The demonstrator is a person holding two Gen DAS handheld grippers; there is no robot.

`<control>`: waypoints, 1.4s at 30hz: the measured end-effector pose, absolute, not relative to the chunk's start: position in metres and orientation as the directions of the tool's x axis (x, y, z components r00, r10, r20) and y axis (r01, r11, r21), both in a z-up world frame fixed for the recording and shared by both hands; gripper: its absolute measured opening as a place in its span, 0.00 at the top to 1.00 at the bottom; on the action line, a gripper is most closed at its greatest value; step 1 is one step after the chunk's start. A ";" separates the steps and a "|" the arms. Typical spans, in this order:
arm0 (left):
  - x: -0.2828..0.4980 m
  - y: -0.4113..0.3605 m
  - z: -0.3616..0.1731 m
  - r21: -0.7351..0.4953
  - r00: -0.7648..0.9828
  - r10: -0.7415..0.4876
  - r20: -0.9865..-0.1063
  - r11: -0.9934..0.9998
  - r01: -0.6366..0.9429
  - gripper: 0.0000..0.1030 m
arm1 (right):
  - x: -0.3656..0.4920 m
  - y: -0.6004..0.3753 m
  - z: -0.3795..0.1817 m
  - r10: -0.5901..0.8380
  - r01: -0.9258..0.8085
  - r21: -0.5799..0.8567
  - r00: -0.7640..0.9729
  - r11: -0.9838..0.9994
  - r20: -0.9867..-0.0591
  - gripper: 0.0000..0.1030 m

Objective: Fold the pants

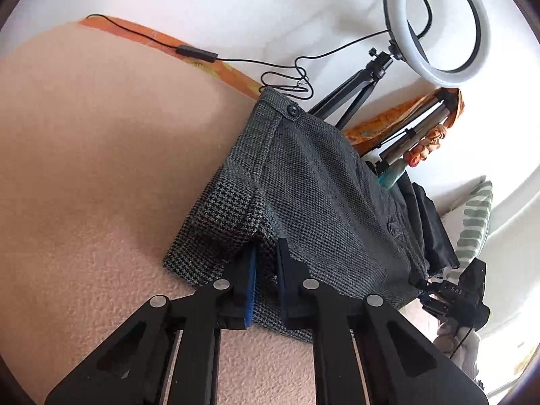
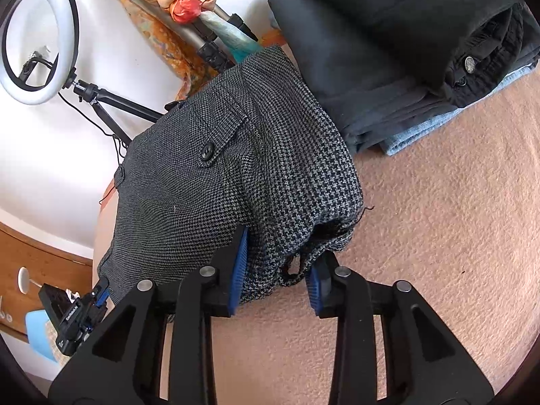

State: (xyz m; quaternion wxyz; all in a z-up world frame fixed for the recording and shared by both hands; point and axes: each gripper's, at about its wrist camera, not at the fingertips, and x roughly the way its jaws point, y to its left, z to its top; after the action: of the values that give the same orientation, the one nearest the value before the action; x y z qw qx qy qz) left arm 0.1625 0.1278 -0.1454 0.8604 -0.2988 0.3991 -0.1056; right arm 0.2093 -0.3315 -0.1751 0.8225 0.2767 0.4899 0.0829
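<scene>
Houndstooth pants [image 1: 303, 182] lie folded into a compact bundle on the pink blanket [image 1: 84, 168], waistband button [image 1: 293, 110] at the far end, loose hems toward both cameras. Bundle sits just beside a stack of dark folded garments [image 2: 371, 50].

Left tool [image 1: 265, 280]: jaws narrow, a fold of the near edge pinched between the blue pads [image 1: 250, 290]. Looks like a real grip, though the gap isn't fully closed.

Right tool [image 2: 275, 280]: jaws wide, straddling the frayed leg opening [image 2: 324, 236]. Left pad is against the cloth; right pad looks just clear of it. Reads as open, holding nothing.

Risks as I see them:
- Asymmetric hold. If the left lifts or drags while the right isn't clamped, the top layer likely peels and the fold skews.
- Right tool may close on only the top layer of the hem, or snag the loose threads [image 2: 366, 209] there. Layers would separate on lift.
- Thick doubled wool probably springs back; the fold can reopen once released.
- Fuzzy blanket likely drags on the bottom layer, so sliding could bunch it.
- Bundle touches or nearly touches the dark stack; a push that way could knock the stack or tuck an edge under it.
- Ring light [image 2: 37, 37], its tripod and cable [image 1: 236, 60] stand just past the waistband end; a far-side sweep could catch them.
</scene>
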 end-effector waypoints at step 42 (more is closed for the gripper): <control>0.174 0.010 -0.116 -0.186 0.599 -0.284 -0.749 0.957 0.221 0.72 | 0.216 -0.342 -0.188 0.422 0.270 0.687 0.623 0.674 -0.659 0.67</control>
State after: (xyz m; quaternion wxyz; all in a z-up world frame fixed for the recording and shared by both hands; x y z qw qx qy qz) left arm 0.1738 0.0102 -0.1156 0.8934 -0.0369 0.4249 -0.1414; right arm 0.2162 -0.3424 -0.1881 0.8068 0.4007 0.4316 0.0472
